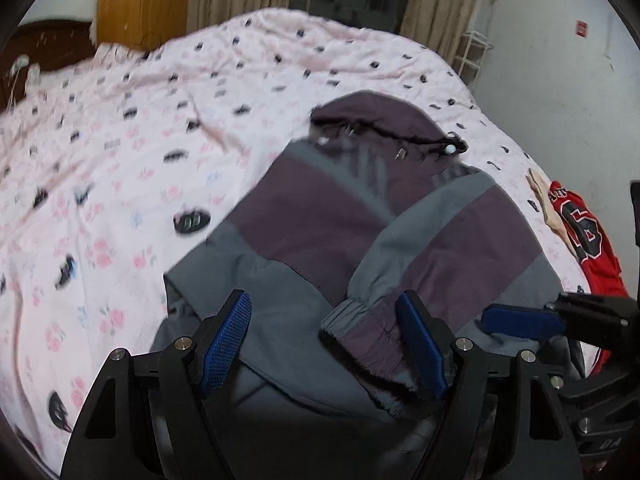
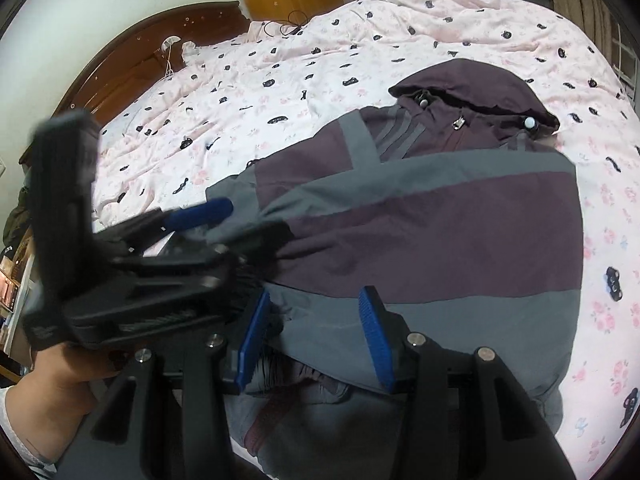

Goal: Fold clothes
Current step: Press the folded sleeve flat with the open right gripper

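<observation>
Jacket half folded on the bed, sleeves being laid in

A purple and grey hooded jacket (image 1: 320,220) is spread front-up on the pink patterned bedspread (image 1: 120,160), hood towards the far side, with one cuffed sleeve (image 1: 360,320) already laid across the body. The left gripper (image 1: 324,344) is held with jaws apart around that cuff, nothing clamped; the right gripper (image 2: 316,340) is likewise spread over the hem, gripping nothing that can be seen. The sleeve-folding step is judged to be in hand. Next, the hem would need to be pinched at both corners and carried up towards the hood. A red jersey (image 1: 584,236) is seen at the bed's edge
</observation>
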